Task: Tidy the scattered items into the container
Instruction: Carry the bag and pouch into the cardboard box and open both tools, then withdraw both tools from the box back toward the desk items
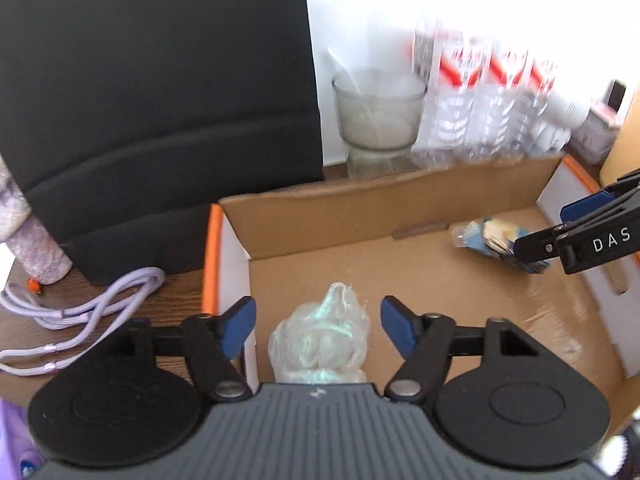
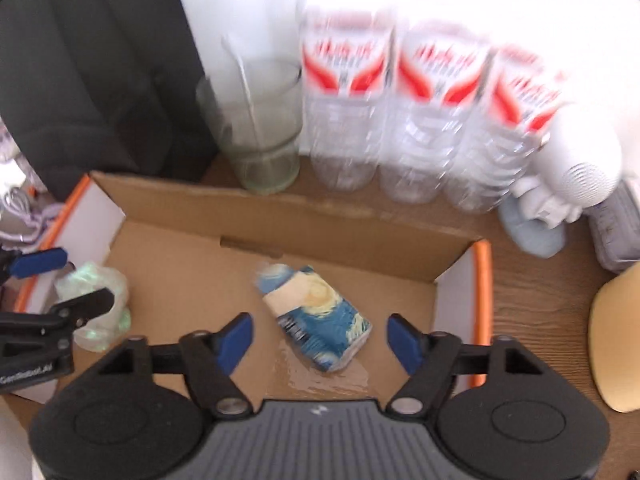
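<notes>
A dark wood-grain tabletop (image 2: pixel 520 280) carries an open cardboard box (image 1: pixel 360 196) with orange-edged side flaps, standing against a black panel (image 1: pixel 152 80) and a bright white backdrop; behind the box's far wall stand an empty drinking glass (image 2: pixel 260 128) and a row of clear water bottles (image 2: pixel 400 120) with red-and-white labels. The box is the container of the task, and two items already lie on its floor. A crumpled clear plastic wrapper (image 1: pixel 324 340) with a greenish sheen rests near the box's left wall, directly between the spread blue pads of the left gripper (image 1: pixel 318 320), which stands wide open and holds nothing. A small packet printed with a blue-and-cream swirling pattern (image 2: pixel 316 316) lies flat toward the box's right half, between the equally parted fingers of the right gripper (image 2: pixel 320 336), also empty. Each claw hovering open over an item resting on the floor suggests that both items have been deposited rather than awaiting pickup, though the frames alone cannot settle this. The left wrist view alone shows a coiled lavender cable (image 1: pixel 80 308) on the table just outside the box's left flap, a likely remaining item. The right wrist view alone shows the table to the right of the box: a white handheld appliance (image 2: pixel 580 168), a pale blue object (image 2: pixel 532 232) beneath it, and a cream rounded object (image 2: pixel 616 340) at the frame edge.
</notes>
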A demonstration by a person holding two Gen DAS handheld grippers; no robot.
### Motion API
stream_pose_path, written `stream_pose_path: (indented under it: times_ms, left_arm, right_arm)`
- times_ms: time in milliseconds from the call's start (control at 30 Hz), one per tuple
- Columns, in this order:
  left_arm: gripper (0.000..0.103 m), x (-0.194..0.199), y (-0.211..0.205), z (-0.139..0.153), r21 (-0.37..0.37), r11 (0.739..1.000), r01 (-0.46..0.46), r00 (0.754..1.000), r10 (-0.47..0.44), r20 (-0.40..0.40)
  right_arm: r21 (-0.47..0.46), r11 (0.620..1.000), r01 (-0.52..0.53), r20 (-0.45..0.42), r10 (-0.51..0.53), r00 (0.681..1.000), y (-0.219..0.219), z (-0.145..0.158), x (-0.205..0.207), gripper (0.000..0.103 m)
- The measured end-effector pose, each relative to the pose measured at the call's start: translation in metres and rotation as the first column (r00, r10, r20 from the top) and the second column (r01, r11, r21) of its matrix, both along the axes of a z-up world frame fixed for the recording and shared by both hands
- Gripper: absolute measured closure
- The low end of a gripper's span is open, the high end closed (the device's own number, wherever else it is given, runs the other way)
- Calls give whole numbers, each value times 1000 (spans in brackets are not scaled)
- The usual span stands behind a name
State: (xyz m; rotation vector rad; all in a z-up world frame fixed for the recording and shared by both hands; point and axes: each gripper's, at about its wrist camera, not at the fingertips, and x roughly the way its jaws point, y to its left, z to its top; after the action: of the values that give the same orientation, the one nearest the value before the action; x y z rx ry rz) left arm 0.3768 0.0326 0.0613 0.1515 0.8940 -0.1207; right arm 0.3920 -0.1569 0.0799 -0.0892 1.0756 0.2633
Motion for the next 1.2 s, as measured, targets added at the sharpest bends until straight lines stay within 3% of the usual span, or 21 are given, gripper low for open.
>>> stream_pose_path:
  times_ms: [133, 467, 600, 700, 833, 900, 967, 1067, 1200]
  left_arm:
    - [14, -16, 5, 35, -29, 999, -35, 999, 35, 15]
    - [9, -74, -2, 103, -64, 996, -56, 998, 58, 40]
    - [4, -113, -4, 118, -66, 995, -76, 986, 85, 146]
    - [1, -157, 0, 113, -98, 991, -90, 952, 115, 285]
    - [0, -216, -3, 81, -100, 990, -101, 874, 136, 466]
    - [0, -237, -3, 62, -139, 985, -103, 857, 159, 490]
    - [0, -256, -1, 48, -177, 979, -104, 856, 179, 486]
    - [0, -286, -2, 35, -193, 974, -114, 837, 199, 510]
    - [0, -328, -14, 28, -129, 986, -107, 817, 161, 554]
  right_arm:
    - [2, 1000, 7, 36, -7, 999, -6, 34, -29, 21]
    - [8, 1000, -9, 89, 8, 996, -14, 97, -88, 20]
    - [40, 999, -11, 171, 4, 985, -17, 113, -121, 19]
    - [99, 995, -18, 299, -12, 954, -26, 112, -159, 11]
    - [153, 988, -30, 505, -52, 862, -33, 85, -222, 9]
    - [144, 989, -11, 573, -74, 816, -31, 67, -252, 7]
    - [141, 990, 20, 610, -103, 786, -32, 51, -278, 6]
    - [206, 978, 47, 610, -165, 775, -41, 34, -311, 3]
    - [240, 968, 68, 600, -203, 773, -47, 21, -348, 1]
